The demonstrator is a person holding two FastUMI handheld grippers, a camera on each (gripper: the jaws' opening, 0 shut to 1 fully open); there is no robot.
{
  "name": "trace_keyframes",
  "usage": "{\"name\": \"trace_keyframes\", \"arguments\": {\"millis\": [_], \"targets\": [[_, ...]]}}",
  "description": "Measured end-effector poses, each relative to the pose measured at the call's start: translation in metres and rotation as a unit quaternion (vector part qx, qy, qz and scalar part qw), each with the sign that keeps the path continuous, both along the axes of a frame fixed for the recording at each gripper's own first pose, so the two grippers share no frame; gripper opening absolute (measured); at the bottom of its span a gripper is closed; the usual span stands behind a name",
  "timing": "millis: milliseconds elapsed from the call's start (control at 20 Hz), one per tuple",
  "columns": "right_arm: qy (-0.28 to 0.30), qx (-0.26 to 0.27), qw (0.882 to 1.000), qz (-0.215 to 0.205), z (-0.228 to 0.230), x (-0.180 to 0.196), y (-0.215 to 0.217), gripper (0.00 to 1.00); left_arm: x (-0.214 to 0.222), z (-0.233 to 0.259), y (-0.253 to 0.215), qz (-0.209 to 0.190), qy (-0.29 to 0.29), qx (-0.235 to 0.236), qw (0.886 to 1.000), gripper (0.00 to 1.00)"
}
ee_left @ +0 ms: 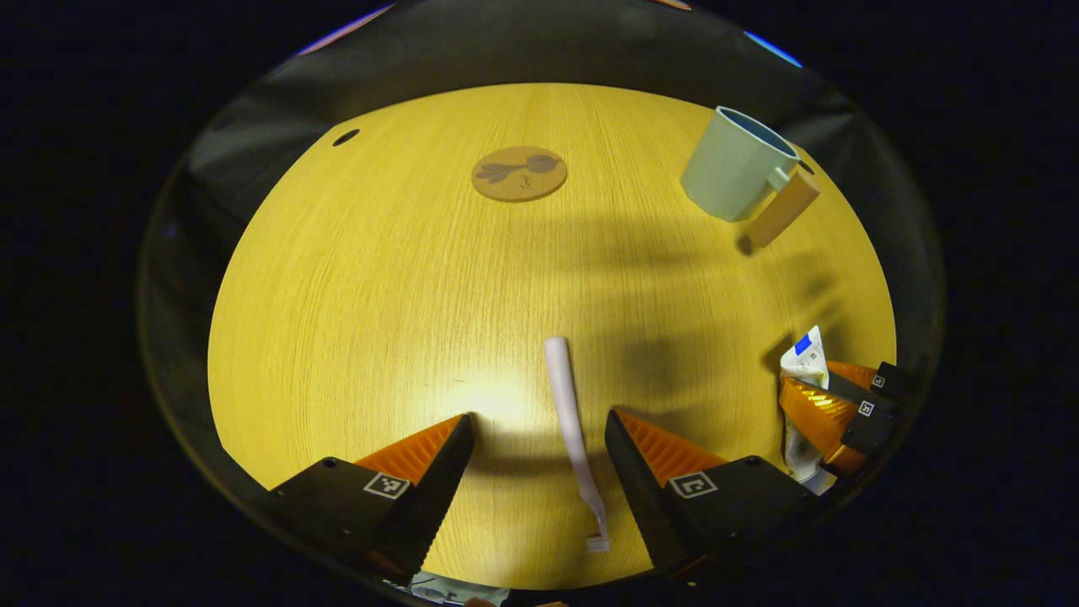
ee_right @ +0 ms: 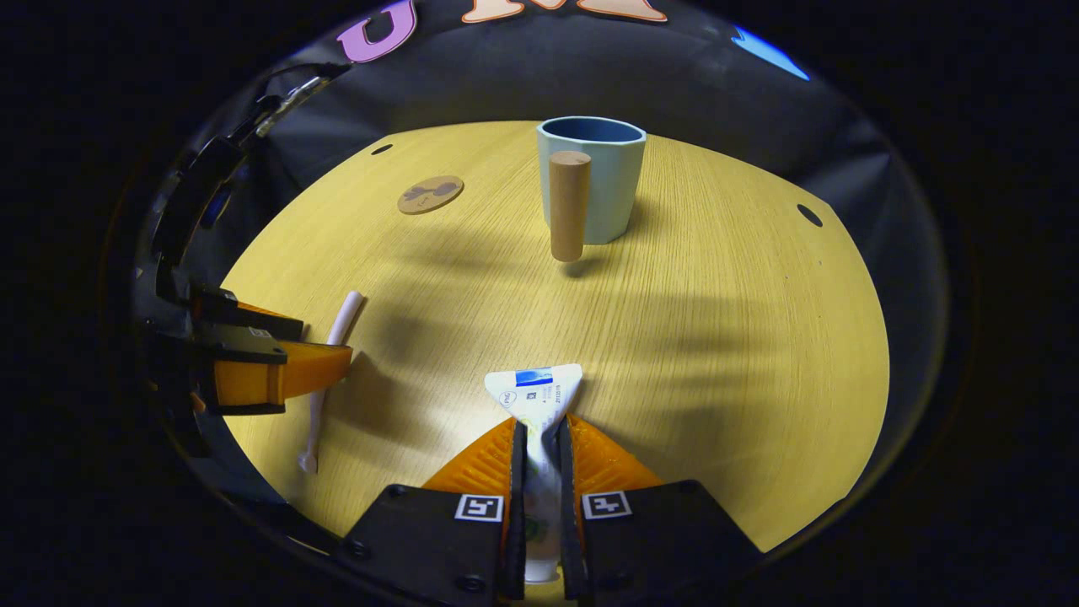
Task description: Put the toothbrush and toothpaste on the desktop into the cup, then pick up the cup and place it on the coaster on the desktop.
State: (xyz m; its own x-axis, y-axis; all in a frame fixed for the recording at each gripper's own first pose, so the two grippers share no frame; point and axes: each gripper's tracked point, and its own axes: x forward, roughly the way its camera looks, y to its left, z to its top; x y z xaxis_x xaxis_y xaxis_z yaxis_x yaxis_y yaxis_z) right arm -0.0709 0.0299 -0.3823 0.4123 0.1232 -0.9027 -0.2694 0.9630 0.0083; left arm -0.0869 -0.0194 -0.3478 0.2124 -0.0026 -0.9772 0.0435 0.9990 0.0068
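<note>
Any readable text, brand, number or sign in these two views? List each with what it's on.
Nothing legible.
Toothpaste tube: blue patch and small print, too blurred to read.
Coaster: dark plant-like drawing with a small mark below it, not readable as text.
Right gripper, shut on the tube, and left gripper, open around the toothbrush: square coded markers only, no words.
Cup: no print visible.

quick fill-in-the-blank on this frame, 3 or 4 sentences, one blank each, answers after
1. The right gripper is shut on the ____.
2. The toothbrush lies flat on the table between the open fingers of the ____ gripper.
3. The cup stands upright and holds ____.
4. The round coaster has ____ resting on it.

Missing words: toothpaste; left; nothing; nothing
</note>
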Motion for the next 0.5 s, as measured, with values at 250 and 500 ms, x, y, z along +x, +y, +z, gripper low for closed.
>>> {"name": "trace_keyframes", "arguments": {"millis": [250, 500], "targets": [[-0.001, 0.001, 1.0, 0.003, 0.0, 0.0, 0.0, 0.2, 0.001, -0.004, -0.009, -0.013, 0.029, -0.005, 0.999, 0.81], [-0.003, 0.004, 1.0, 0.006, 0.0, 0.0, 0.0, 0.2, 0.006, -0.002, -0.017, -0.023, 0.015, -0.009, 1.0, 0.45]]}}
